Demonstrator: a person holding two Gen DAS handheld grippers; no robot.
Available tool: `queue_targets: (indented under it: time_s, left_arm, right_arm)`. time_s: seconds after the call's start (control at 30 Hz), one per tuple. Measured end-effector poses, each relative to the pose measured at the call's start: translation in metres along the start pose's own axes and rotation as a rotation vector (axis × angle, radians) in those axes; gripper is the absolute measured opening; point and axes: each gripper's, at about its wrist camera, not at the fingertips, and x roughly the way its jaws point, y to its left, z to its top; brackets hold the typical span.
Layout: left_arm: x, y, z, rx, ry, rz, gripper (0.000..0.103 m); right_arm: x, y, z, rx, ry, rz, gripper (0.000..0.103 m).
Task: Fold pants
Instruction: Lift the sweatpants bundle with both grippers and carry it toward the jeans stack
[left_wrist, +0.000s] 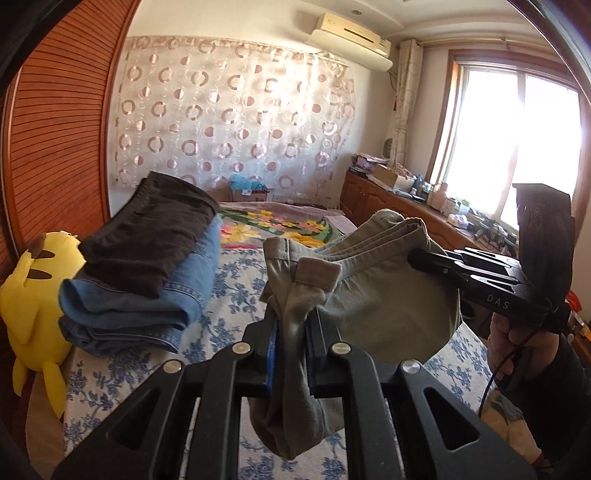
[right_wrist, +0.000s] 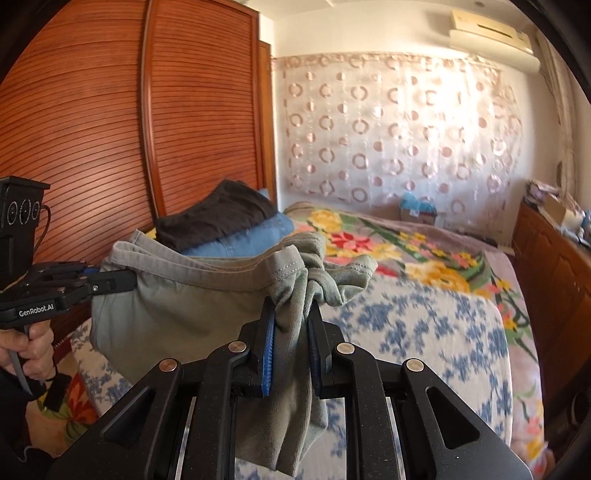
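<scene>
**Both grippers holding pants above the bed**

Left gripper and right gripper jaws are each clamping bunched olive pants, hanging between them over the bed. Folded stack sitting behind, probably jeans.

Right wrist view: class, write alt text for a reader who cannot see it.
The right gripper clamps a bunched end of grey-green pants, held above a flowered bed. At left, the left gripper pinches the other end. Behind them, brown pants lie folded on jeans.
</scene>
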Motion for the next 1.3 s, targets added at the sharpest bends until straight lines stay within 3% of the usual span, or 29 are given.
queue_targets:
  time_s: [0.37,0.73,1.3]
  left_arm:
    - [0.016,0.055,0.037,-0.034,-0.045,0.12,0.008]
    - [0.038,0.107,0.059,-0.109,-0.089,0.223,0.008]
    - [0.047,0.153,0.048,-0.2,-0.074,0.317,0.011]
  right_arm:
    - [0.071,0.017,0.071,-0.118,-0.007,0.089,0.013]
    - [0.176,0.023,0.138,-0.257,0.014,0.161,0.013]
    - [0.291,0.073,0.178,-0.376,0.044,0.299,0.015]
